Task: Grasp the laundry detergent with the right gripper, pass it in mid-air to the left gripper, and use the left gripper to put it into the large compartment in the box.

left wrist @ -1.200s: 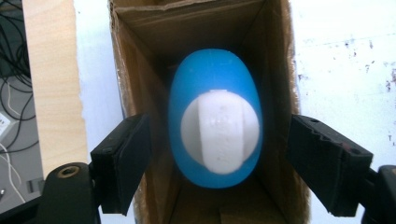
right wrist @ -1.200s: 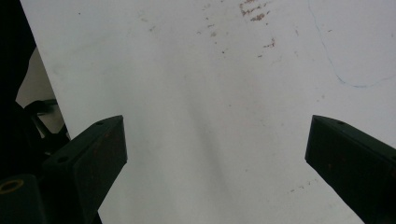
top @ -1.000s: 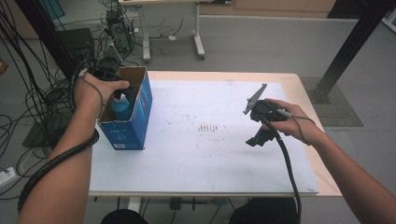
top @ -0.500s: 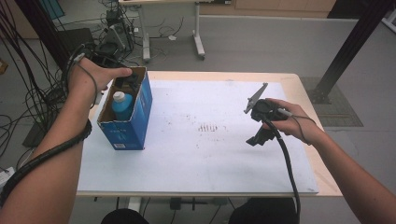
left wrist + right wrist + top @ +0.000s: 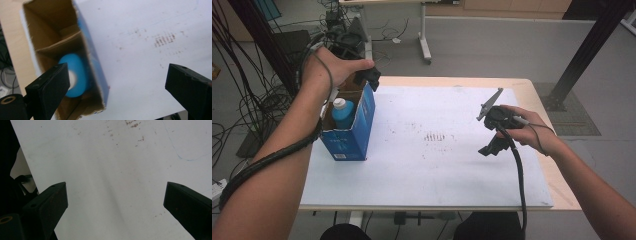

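Left gripper (image 5: 371,76) up above the far end of the open blue cardboard box (image 5: 354,131), jaws spread wide, nothing between them. Blue plastic bottle with white cap (image 5: 343,112) standing inside the box, at the bench's left edge, probably the item of interest. Right gripper (image 5: 493,131) parked low over the white-covered bench (image 5: 422,170), likewise released and empty. Left gripper view revealing a cardboard divider (image 5: 58,45) inside the box; high view giving the overall layout.

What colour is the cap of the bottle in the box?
White, on a blue bottle; clearest in the high view.
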### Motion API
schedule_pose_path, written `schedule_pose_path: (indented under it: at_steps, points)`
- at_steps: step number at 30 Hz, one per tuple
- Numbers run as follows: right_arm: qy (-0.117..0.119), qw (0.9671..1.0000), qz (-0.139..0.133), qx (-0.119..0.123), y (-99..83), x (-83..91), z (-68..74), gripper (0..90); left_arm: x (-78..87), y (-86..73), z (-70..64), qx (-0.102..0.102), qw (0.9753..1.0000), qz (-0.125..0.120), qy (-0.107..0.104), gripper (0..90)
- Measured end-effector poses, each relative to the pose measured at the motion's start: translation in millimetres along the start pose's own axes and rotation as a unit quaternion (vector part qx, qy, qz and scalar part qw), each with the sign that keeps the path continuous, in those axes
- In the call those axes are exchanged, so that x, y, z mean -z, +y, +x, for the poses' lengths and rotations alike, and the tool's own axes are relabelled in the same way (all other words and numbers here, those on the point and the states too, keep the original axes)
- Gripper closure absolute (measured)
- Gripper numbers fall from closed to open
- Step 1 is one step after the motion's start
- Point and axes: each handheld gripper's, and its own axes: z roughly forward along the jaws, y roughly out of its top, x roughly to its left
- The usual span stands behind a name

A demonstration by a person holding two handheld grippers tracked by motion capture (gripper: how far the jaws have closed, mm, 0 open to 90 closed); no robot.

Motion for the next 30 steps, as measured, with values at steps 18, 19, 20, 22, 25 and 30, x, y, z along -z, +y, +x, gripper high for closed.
schedule_pose_path:
  at_steps: [18, 19, 20, 22, 25, 30]
  points:
    - [0.003, 1.0000, 0.003, -0.005, 1.2, -0.6, 3.7, 5.3, -38.3, 39.4, -65.3, -0.074, 0.9968, 0.002, -0.029, 7.2]
    - [0.002, 1.0000, 0.004, -0.005, 0.8, -0.4, 3.7, 5.2, -40.9, 40.8, -67.8, -0.077, 0.9966, 0.003, -0.031, 7.2]
    - [0.002, 1.0000, 0.003, -0.006, 0.3, -0.4, 3.9, 5.2, -44.6, 42.4, -71.7, -0.078, 0.9964, 0.003, -0.031, 7.2]
    - [0.001, 1.0000, 0.005, -0.007, -0.6, 0.5, 4.3, 5.3, -50.1, 44.9, -77.0, -0.084, 0.9958, 0.006, -0.037, 7.3]
    - [0.001, 1.0000, 0.004, -0.007, -1.9, 1.8, 4.2, 5.2, -57.2, 47.9, -83.7, -0.089, 0.9951, 0.008, -0.041, 7.4]
    - [0.000, 0.9999, 0.006, -0.009, -4.0, 2.4, 3.9, 5.3, -71.1, 52.5, -93.6, -0.094, 0.9944, 0.005, -0.048, 7.8]
